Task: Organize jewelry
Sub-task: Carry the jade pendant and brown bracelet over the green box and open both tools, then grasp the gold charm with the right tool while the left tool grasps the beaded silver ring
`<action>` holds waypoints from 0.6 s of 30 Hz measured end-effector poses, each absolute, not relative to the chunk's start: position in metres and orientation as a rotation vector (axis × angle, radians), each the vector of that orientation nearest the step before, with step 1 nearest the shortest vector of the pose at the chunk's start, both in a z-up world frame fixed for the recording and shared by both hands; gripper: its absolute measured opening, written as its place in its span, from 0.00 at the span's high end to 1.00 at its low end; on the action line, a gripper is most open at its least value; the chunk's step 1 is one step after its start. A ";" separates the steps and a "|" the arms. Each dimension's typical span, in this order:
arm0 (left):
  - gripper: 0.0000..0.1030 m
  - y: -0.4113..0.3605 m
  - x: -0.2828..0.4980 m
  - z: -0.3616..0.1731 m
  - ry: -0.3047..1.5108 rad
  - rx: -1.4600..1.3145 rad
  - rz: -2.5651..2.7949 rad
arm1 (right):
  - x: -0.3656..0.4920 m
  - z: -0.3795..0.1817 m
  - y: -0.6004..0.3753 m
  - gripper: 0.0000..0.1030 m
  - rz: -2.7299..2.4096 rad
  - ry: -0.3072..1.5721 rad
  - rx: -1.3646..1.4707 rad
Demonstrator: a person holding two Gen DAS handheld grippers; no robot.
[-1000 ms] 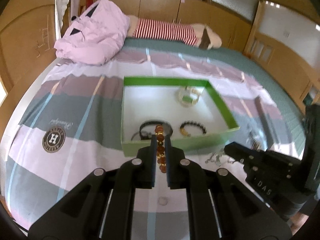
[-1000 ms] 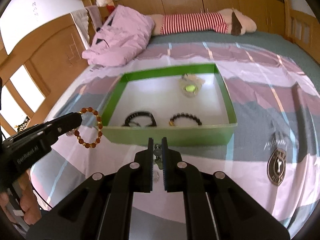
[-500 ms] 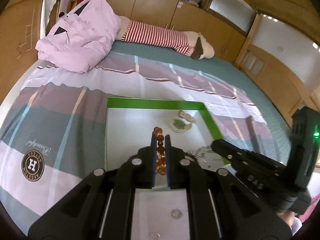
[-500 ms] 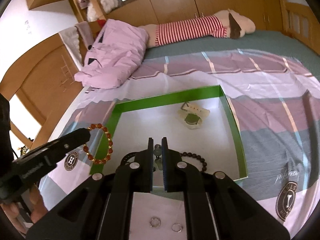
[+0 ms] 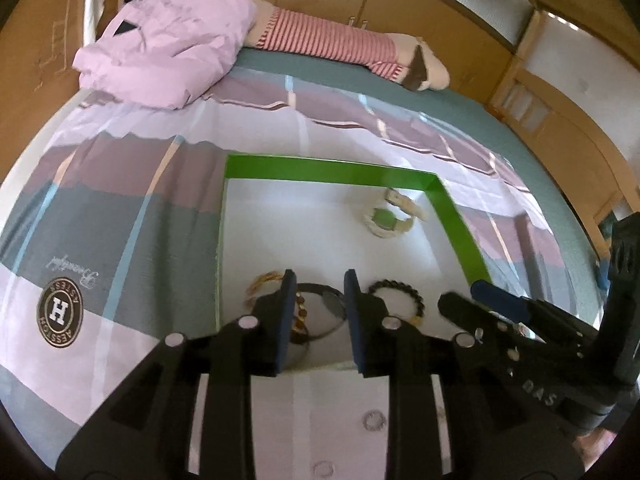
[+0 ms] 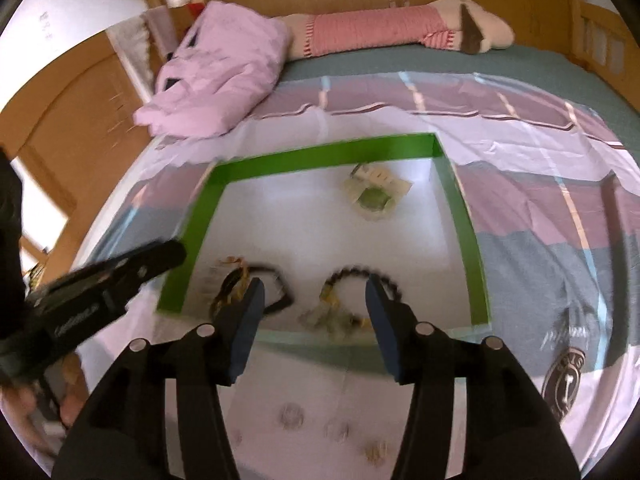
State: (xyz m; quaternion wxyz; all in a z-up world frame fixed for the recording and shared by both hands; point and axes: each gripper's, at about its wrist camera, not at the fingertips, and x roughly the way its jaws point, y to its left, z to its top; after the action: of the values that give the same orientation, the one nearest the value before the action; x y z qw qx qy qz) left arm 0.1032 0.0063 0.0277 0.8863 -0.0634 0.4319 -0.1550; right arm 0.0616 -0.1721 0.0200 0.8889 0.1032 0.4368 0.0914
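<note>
Both grippers open over the green tray (image 5: 456, 216) on the bed

The left gripper (image 5: 318, 284) has its jaws spread and holds nothing; the amber bead bracelet (image 5: 300, 314) lies in the tray's near left corner, against a black band (image 5: 328, 308). The right gripper (image 6: 314, 286) is spread wide and empty too, with a blurry little pile of jewelry (image 6: 332, 320) below it by the near wall. A dark bead bracelet (image 5: 398, 292) and a green-faced watch (image 5: 386, 220) are also inside.

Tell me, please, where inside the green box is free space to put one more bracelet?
The middle of the green box is bare, between the watch near the far right corner and the bracelets along the near wall. That near strip is crowded: amber bracelet, black band, dark bead bracelet.
</note>
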 end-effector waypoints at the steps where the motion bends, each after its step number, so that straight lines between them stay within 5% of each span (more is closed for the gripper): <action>1: 0.78 0.004 0.096 0.032 0.893 -0.114 -0.337 | 0.055 0.021 -0.173 0.48 0.199 0.915 0.207; 9: 0.75 -0.025 0.051 -0.005 1.114 0.053 -0.385 | 0.029 -0.025 -0.195 0.48 0.139 1.168 0.154; 13: 0.58 -0.037 0.043 -0.029 1.162 0.123 -0.387 | 0.018 -0.043 -0.211 0.48 0.148 1.257 0.229; 15: 0.58 -0.043 0.040 -0.036 1.182 0.139 -0.400 | 0.015 -0.049 -0.208 0.49 0.152 1.279 0.219; 18: 0.58 -0.053 0.041 -0.045 1.200 0.168 -0.374 | 0.015 -0.057 -0.200 0.64 0.167 1.304 0.193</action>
State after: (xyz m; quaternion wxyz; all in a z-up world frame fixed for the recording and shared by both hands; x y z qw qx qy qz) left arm 0.0412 -0.0527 -0.0449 0.8057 0.0783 0.5605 -0.1749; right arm 0.0154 -0.2001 -0.0569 0.7873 0.0896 0.6051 0.0774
